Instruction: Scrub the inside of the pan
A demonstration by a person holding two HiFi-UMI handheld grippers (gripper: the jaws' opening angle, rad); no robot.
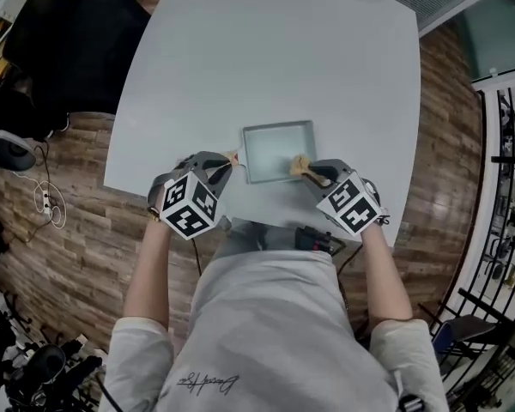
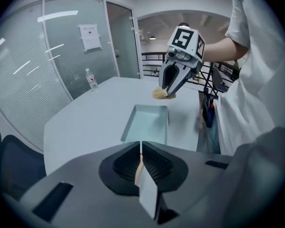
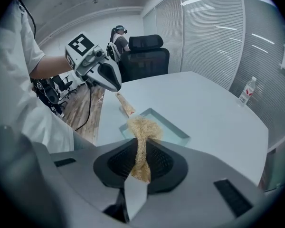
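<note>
**Grip and approach before scrubbing.** My left gripper (image 2: 141,156) is clamped on the pan's wooden handle (image 2: 138,172), which runs as a thin tan strip between the ribbed black pads. The pan (image 2: 149,122) lies straight ahead of those jaws, on the table (image 2: 95,118). My right gripper (image 3: 141,156) is closed on a scrubber (image 3: 141,132), a wad of straw-coloured fibre. The pads pinch its waist, and its loose head flares just beyond the jaw tips.

**Step in hand.** I judge that both holds are made and the scrubbing itself is not yet begun. The head view shows the scrubber at the pan edge nearest my right gripper. No view settles whether it touches the pan.

**Next move.** The next move calls for the right gripper to carry the fibre head forward and down onto the pan floor, then to rub it across under light pressure. Meanwhile the left gripper must hold the handle firm so that the pan neither slides nor turns.

**Materials and shapes.**
- The pan is shallow and rectangular, pale blue-green, with low upright walls and a smooth, flat, bare floor.
- The handle is a tapering piece of light wood with a red mark near its end.
- The scrubber is coarse, springy and irregular, so it should flatten under load.
- The table is matte and pale grey.
- A clear water bottle (image 2: 91,80) stands far beyond the pan, off to the left of my left gripper.
</note>
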